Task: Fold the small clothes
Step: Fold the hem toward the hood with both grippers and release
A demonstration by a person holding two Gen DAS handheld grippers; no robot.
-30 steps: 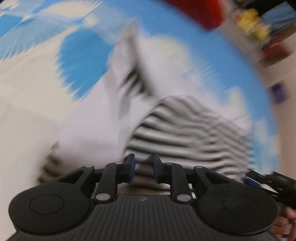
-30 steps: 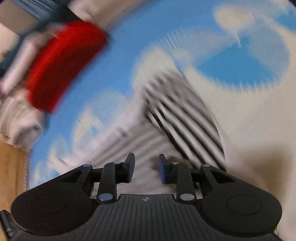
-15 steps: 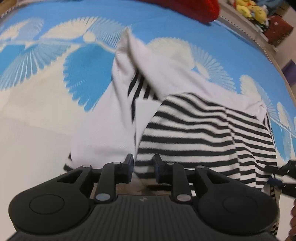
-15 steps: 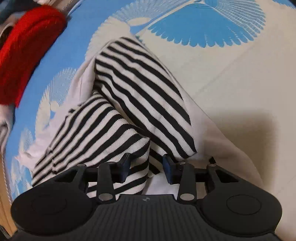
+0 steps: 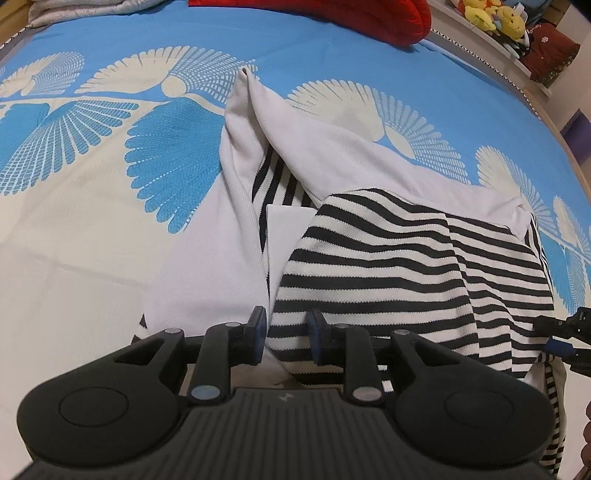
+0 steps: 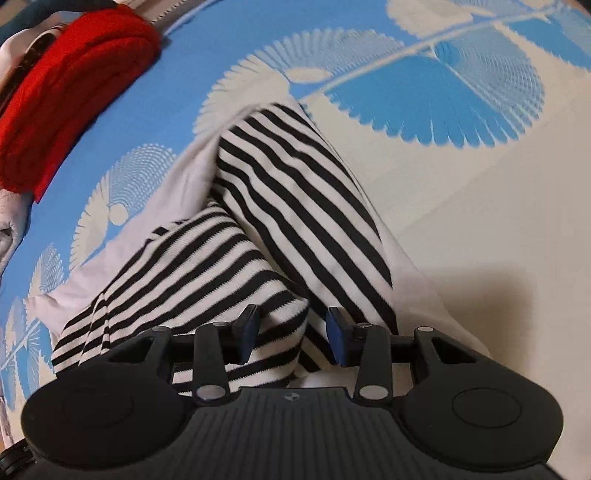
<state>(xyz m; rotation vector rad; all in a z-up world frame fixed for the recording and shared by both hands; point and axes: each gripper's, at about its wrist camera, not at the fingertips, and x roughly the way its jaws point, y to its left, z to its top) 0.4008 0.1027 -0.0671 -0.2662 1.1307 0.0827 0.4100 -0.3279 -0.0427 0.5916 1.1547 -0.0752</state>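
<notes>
A small black-and-white striped garment (image 5: 388, 266) with a plain white inside lies partly folded on the blue and cream bedspread (image 5: 110, 155). It also shows in the right wrist view (image 6: 258, 236). My left gripper (image 5: 285, 332) is open, its jaws either side of the striped fold's near edge. My right gripper (image 6: 291, 332) is open too, with the striped hem lying between its jaws. The right gripper's tips (image 5: 565, 332) show at the right edge of the left wrist view.
A red folded cloth (image 6: 70, 88) lies at the far edge of the bed, also in the left wrist view (image 5: 332, 14). Yellow plush toys (image 5: 491, 16) sit on a shelf at the far right. A grey blanket (image 5: 74, 9) lies far left.
Both views have steadied after a fast sweep. The striped flap has been laid over the white part, and the right gripper's jaws have spread wider.
</notes>
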